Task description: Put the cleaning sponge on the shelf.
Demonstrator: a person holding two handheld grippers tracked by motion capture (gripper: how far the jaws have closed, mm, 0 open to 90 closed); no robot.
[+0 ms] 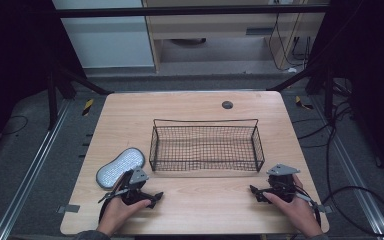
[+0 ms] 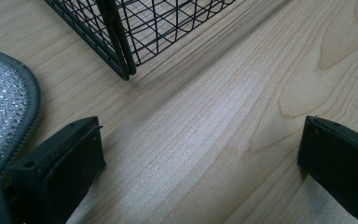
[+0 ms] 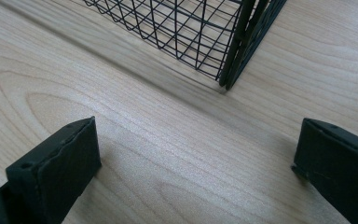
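A black wire basket (image 1: 206,146) sits mid-surface on the pale wooden surface (image 1: 195,205), with a silver mesh scrubbing pad (image 1: 120,167) just off its left end. The left gripper (image 1: 147,198) and right gripper (image 1: 258,194) rest near the front edge, jaws spread wide, pinching nothing.

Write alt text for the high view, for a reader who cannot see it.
A black wire basket, with nothing visible inside it, sits mid-table on a pale wooden table. A person's hands hold the left tool and right tool at the near edge, both open. A silvery oval pad lies beside the left tool.
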